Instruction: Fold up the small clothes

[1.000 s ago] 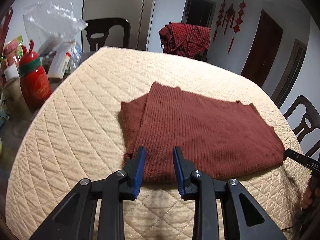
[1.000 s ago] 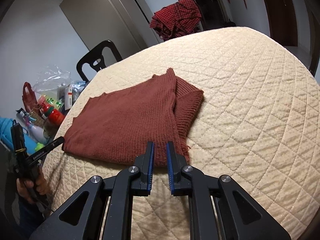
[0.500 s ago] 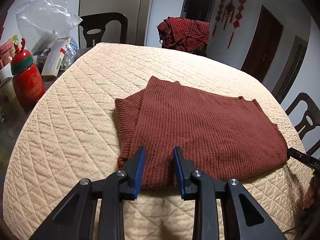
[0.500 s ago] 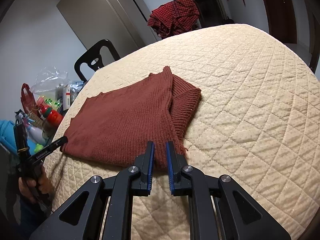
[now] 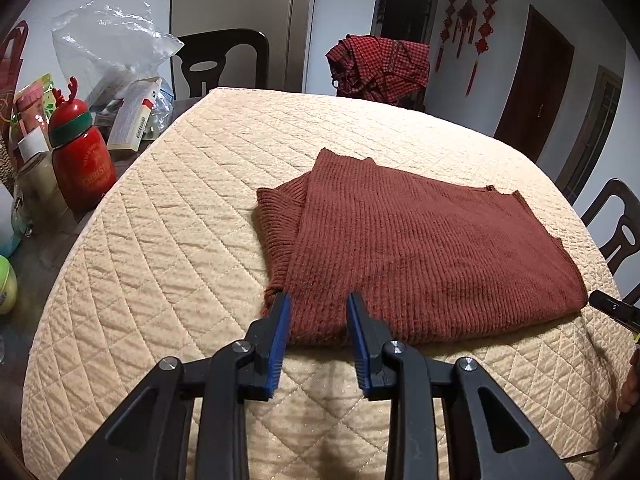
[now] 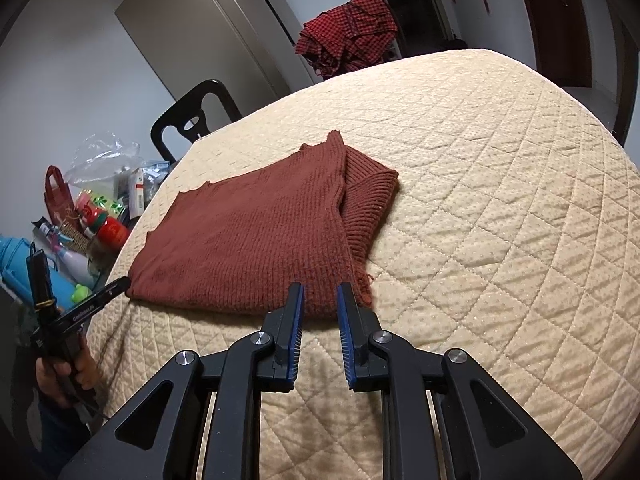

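Note:
A rust-brown knitted garment (image 5: 420, 252) lies folded flat on the quilted beige table cover (image 5: 180, 264). It also shows in the right wrist view (image 6: 260, 236). A ribbed part sticks out from under the top layer. My left gripper (image 5: 318, 300) is open and empty, its tips at the garment's near edge by the left corner. My right gripper (image 6: 320, 292) is open with a narrower gap, empty, at the near edge by the frayed corner (image 6: 366, 280). The other gripper's tip shows at the far corner in each view.
Clutter stands off the table's left side: a red Christmas bottle (image 5: 82, 160), boxes and a plastic bag (image 5: 108, 48). Dark chairs (image 5: 220, 60) surround the table; one holds a red checked cloth (image 5: 380, 68).
Both grippers have drawn a little closer to the garment's near edge. The right gripper's jaws have opened slightly wider. The garment has not moved.

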`<state>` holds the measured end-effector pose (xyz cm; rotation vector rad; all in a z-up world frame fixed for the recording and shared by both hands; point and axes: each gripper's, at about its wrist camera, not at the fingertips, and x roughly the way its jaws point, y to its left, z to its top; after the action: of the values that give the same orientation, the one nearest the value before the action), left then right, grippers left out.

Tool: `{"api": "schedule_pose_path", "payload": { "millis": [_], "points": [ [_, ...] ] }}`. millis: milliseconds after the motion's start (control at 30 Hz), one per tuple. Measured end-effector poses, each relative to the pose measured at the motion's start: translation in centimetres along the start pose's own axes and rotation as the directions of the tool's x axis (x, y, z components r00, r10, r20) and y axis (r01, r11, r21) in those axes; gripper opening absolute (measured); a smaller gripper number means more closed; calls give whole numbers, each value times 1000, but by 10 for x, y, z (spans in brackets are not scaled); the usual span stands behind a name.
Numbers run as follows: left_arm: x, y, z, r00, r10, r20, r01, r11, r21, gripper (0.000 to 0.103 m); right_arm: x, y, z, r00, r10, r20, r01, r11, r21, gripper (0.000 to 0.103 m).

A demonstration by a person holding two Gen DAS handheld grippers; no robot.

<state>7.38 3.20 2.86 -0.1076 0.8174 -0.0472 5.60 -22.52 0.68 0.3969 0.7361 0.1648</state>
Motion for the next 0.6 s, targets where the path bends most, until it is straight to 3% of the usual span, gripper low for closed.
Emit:
{"api": "schedule_pose_path", "payload": {
  "millis": [100, 167, 300, 433, 600],
  "points": [
    [-4, 0, -3, 1000, -5, -4, 5, 1000, -7, 39, -1, 0, -3, 1000, 1, -6, -1, 1000, 2, 21],
    [-6, 0, -7, 1000, -12, -11, 12, 1000, -12, 40, -3, -1, -7, 1000, -1, -13, 1, 1000, 9, 30],
    [-8, 0, -15, 999, -28, -40, 27, 999, -27, 40, -3, -5, -17, 999, 10, -43, -8, 999, 39, 30],
    [3, 2, -23, 990, -89, -106, 82, 994, -70, 42, 3, -7, -25, 997, 40, -65, -36, 997, 67, 31],
    [7, 0, -18, 988, -121, -92, 112, 989, -94, 48, 9, -5, -18, 994, 86, -61, -80, 992, 95, 41]
  ]
}}
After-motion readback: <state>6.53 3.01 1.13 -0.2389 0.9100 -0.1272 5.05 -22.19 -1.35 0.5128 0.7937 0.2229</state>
